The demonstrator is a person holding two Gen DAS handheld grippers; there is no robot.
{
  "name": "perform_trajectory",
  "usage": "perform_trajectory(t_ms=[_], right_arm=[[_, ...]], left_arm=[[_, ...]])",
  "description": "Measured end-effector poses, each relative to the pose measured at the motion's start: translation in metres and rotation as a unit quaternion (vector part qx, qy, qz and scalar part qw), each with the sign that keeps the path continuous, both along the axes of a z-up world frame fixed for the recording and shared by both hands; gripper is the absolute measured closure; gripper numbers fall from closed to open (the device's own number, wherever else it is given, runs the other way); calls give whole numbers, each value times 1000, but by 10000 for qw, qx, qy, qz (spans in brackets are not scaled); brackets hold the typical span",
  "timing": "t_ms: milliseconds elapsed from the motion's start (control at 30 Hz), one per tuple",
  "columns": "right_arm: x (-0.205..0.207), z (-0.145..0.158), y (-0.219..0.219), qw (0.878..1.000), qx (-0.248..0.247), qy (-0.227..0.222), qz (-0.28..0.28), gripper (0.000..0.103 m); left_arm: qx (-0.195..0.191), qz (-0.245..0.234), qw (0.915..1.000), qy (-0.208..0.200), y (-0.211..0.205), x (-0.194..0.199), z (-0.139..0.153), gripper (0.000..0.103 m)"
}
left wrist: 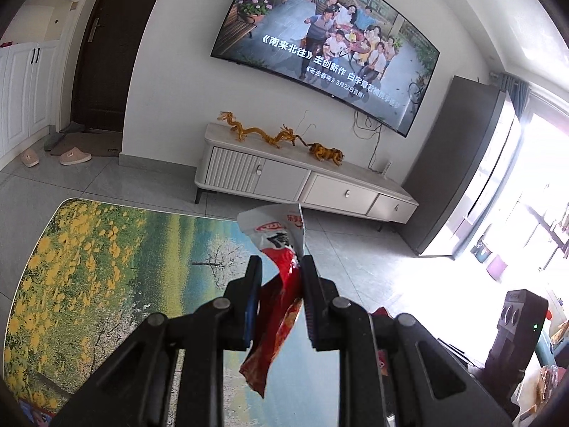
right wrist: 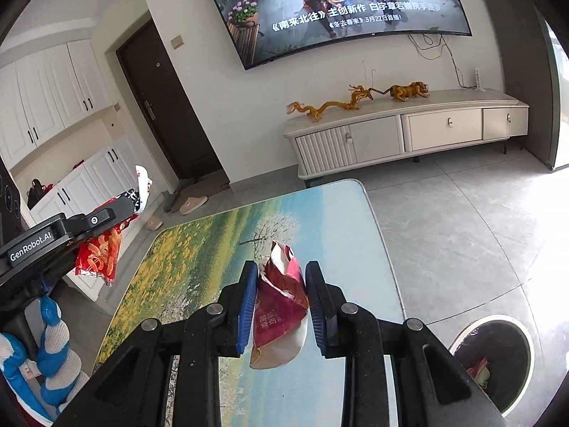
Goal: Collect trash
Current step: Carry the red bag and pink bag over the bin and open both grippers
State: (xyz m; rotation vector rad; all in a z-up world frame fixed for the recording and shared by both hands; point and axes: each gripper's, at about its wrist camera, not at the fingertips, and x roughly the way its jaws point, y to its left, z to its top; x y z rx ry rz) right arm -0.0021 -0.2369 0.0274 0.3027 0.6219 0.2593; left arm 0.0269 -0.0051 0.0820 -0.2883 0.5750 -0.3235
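My left gripper [left wrist: 281,267] is shut on a red and white snack wrapper [left wrist: 277,306], which hangs above the low table [left wrist: 106,267] with its landscape-print top. From the right wrist view the same left gripper [right wrist: 133,201] shows at the left edge, its red wrapper [right wrist: 101,252] dangling below it. The right gripper [right wrist: 281,274] is shut on a crumpled dark red and white packet [right wrist: 281,306], also held above the table [right wrist: 199,256]. A round bin [right wrist: 492,359] with a dark liner stands on the floor at lower right, some trash inside.
A white TV cabinet [left wrist: 306,181] with golden dragon and tiger figures stands against the far wall under a wall-mounted TV [left wrist: 327,39]. Slippers [left wrist: 74,156] lie by the dark door [left wrist: 110,46]. Grey tiled floor [right wrist: 462,231] lies between table and cabinet.
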Motion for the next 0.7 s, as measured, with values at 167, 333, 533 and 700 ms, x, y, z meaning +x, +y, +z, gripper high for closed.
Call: perform_trajectory(t_ms=[167,333,533,700], right_arm=[[-16,17,-36,9990,-17,-193,-413,77],[-30,20,-82,9947,-115,-248,-994,77],[-45,-2,-142,9837,-77,40,-1794,77],[-52,-38,-189,9715,33,512,-2315,77]], left_arm=[[9,-292,9995,-118,-26,-4,14,82],[122,-831,9963,-172,-74,-5,19,82],[412,-1649,9854,-43,-155,-7,6,82],[889,-2257,9698,261,-230,-9,-29,82]])
